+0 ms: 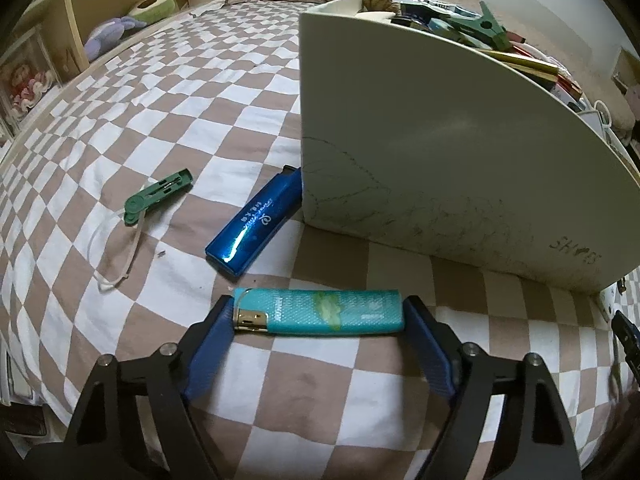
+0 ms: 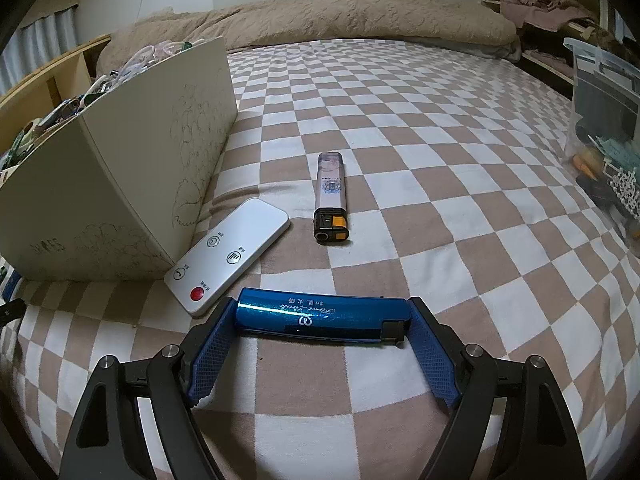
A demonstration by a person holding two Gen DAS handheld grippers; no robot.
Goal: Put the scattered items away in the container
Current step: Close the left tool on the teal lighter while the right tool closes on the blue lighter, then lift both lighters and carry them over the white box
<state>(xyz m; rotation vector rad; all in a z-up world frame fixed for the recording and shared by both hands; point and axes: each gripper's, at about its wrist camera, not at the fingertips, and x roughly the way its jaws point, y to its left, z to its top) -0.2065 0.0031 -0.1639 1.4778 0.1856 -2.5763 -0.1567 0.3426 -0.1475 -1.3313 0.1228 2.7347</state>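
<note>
Right now, as I read my two wrist feeds:

Container: white box (image 1: pixel 440 128) stands on the checked bedspread (image 1: pixel 200 92); already heaped with odds and ends, a green clip (image 1: pixel 490 26) lying on top; faint line drawings on its walls; in my right view the same white box (image 2: pixel 132 152) sits at the left.

Teal lighter: teal lighter (image 1: pixel 320 311) lies crosswise on the bedspread just in front of the box; it spans the gap of my left gripper (image 1: pixel 316 312); both blue pads (image 1: pixel 424 336) sit at its ends; whether they press it I cannot tell.

Left claw: spread wide, about the lighter's full length.

Blue lighter, left view: blue lighter (image 1: pixel 256 220) lies slanted, its far end touching the box corner.

Green tag: green plastic piece (image 1: pixel 154 196) with a pale cord, left of that lighter, apart from it.

Blue lighter, right view: second blue lighter (image 2: pixel 324 316) lies crosswise between the pads of my right gripper (image 2: pixel 320 320); pad contact unclear.

Right claw: also wide, framing the lighter end to end.

Remote: white remote (image 2: pixel 228 256) lies beside the box, just beyond my right gripper.

Silver lighter: silver lighter (image 2: pixel 331 200) lies farther out, orange-buttoned end toward me.

Surroundings: beige quilt (image 2: pixel 340 20) at the bed's far end; clear bin (image 2: pixel 608 128) at the right edge.
</note>
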